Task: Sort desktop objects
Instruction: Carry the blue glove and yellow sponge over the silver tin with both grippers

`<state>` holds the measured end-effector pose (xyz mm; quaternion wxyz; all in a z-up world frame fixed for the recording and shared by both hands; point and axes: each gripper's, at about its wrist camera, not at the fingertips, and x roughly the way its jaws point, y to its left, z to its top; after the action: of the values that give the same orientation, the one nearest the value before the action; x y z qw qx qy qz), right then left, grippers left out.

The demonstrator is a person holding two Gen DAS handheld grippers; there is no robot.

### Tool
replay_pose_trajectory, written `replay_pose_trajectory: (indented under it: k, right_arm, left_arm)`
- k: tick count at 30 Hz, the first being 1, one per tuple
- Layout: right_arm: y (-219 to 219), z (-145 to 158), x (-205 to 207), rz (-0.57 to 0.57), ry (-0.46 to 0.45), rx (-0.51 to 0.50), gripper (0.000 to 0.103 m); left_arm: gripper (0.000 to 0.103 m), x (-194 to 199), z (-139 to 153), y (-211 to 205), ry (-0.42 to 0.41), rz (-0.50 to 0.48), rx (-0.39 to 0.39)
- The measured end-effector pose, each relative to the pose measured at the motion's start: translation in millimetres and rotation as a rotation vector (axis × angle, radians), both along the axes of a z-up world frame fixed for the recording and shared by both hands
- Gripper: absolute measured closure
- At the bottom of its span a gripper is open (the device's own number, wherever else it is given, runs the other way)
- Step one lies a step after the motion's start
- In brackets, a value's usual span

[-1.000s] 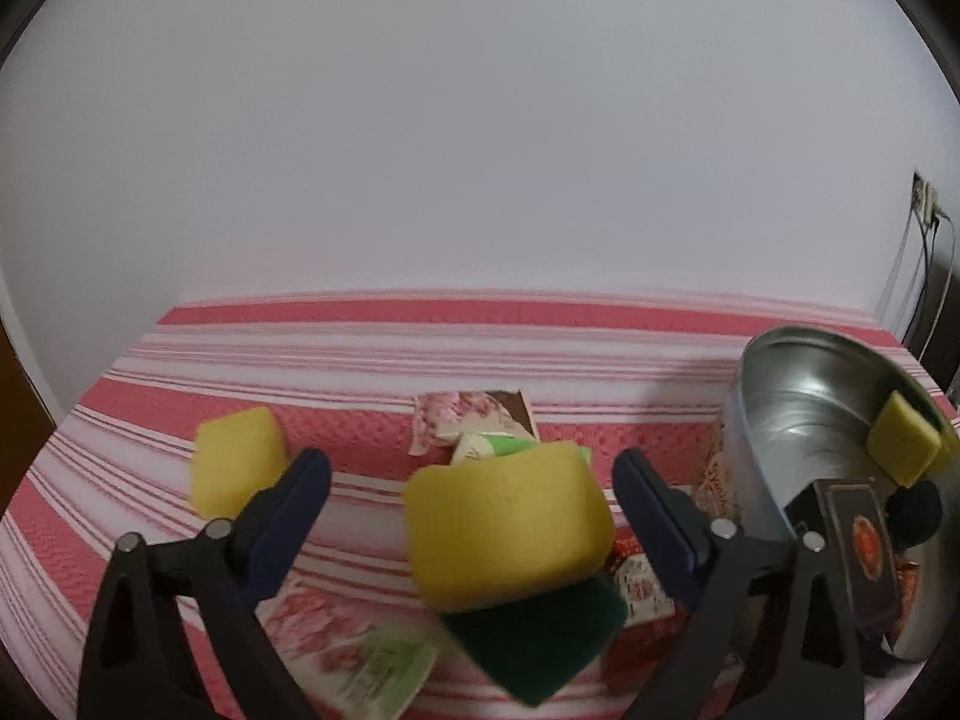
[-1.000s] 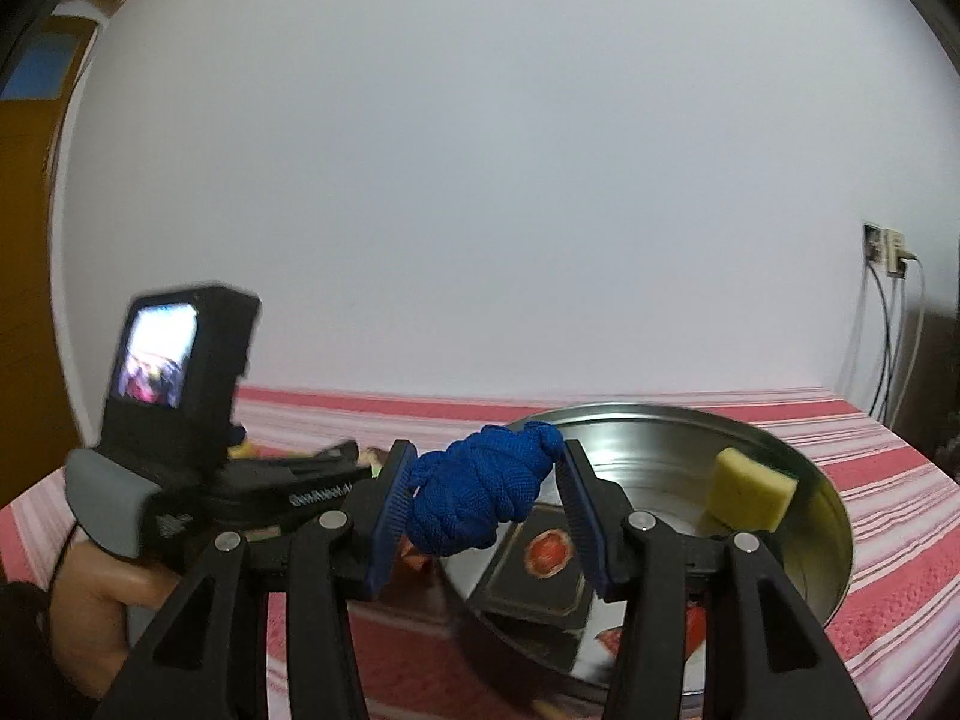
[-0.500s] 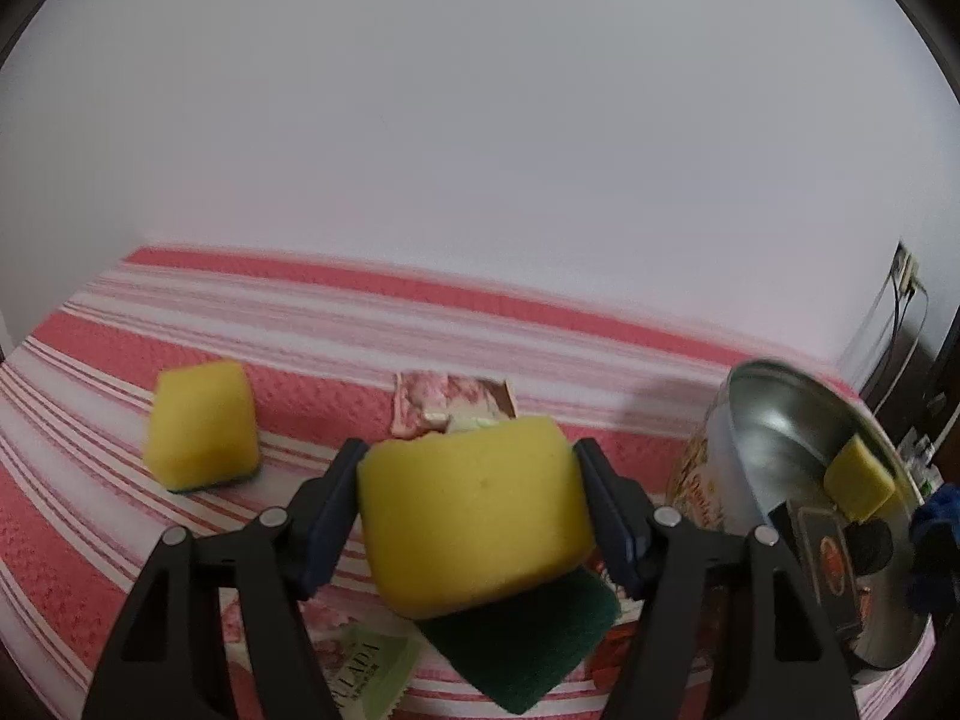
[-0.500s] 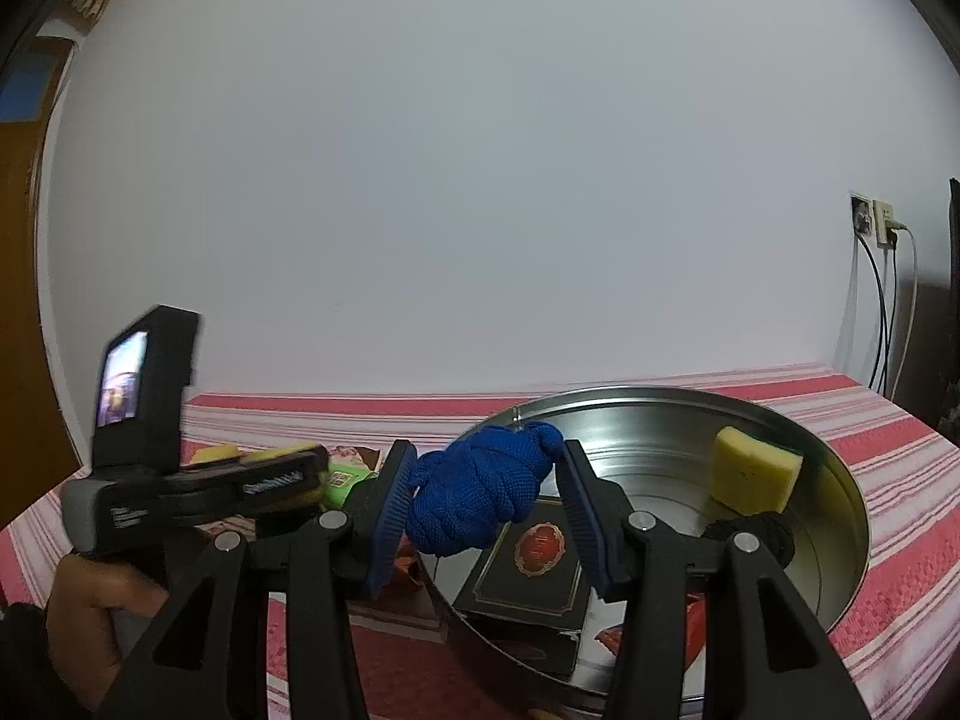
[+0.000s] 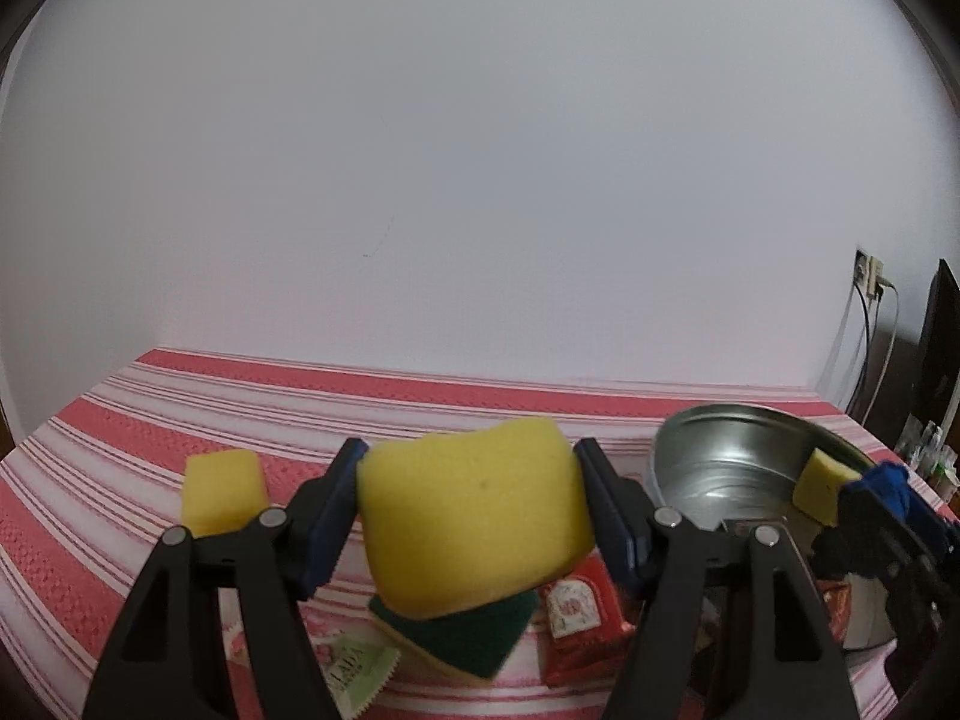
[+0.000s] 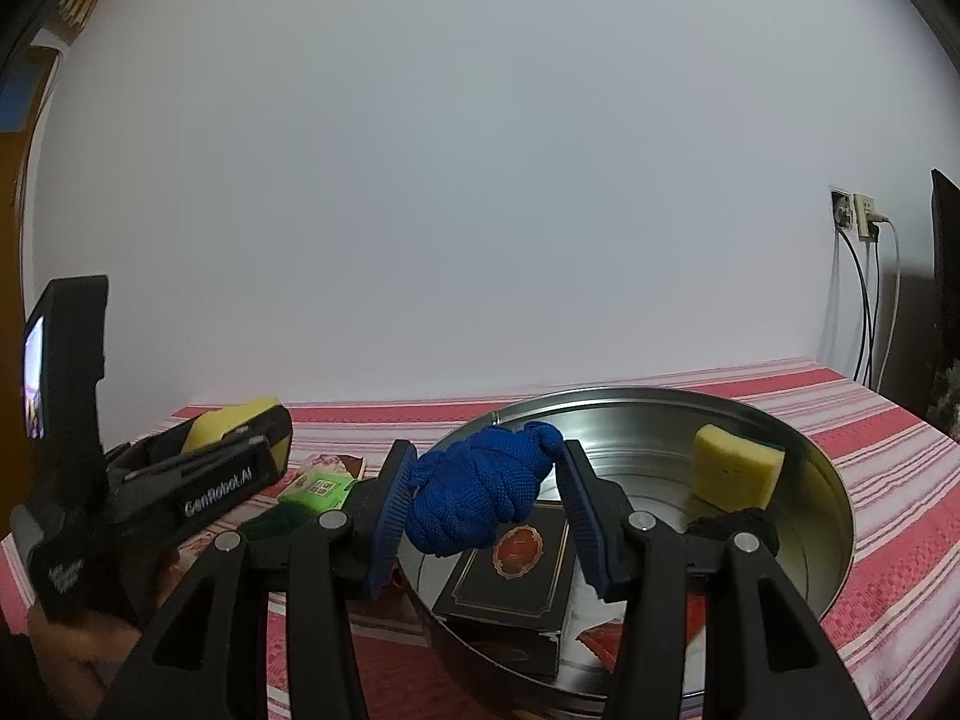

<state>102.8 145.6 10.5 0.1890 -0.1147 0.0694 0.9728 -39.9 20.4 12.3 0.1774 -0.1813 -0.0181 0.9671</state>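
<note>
In the left wrist view, the left gripper (image 5: 468, 516) sits at lower centre, its blue-padded jaws pressed against both sides of a thick yellow foam sponge with a dark green scouring layer (image 5: 471, 519), lifted clear of the red-and-white striped tablecloth (image 5: 120, 516). A second yellow sponge block (image 5: 223, 489) lies on the cloth at lower left, partly behind the left jaw. Beneath the held sponge are a red printed sachet (image 5: 579, 606) and a pale green sachet with a zigzag edge (image 5: 354, 669). At right stands a round shiny metal tin (image 5: 720, 462).

In the right wrist view, the right gripper (image 6: 486, 498) at lower centre is clamped narrowly on a knotted bundle of blue cord (image 6: 480, 495), held above the near left rim of the tin (image 6: 834, 516). Inside the tin rest a small yellow sponge with a green edge (image 6: 735, 474) at right, a black box with a red oval emblem (image 6: 516, 576) at centre, and a dark coil of cord (image 6: 735, 525). The left gripper's black body (image 6: 198, 492) shows at the left edge.
</note>
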Motion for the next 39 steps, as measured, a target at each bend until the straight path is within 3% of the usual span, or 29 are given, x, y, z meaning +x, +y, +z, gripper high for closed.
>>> replay_pose_trajectory:
  k: [8, 39]
  right_arm:
    - [9.8, -5.2, 0.2, -0.019, 0.007, -0.001, 0.052]
    - [9.6, 5.3, 44.7, -0.089, 0.056, 0.041, 0.052]
  left_arm:
    - [0.033, 24.2, 4.7, 6.4, 0.083, 0.015, -0.054]
    - [0.033, 61.2, 1.1, 20.1, 0.076, 0.0, -0.036]
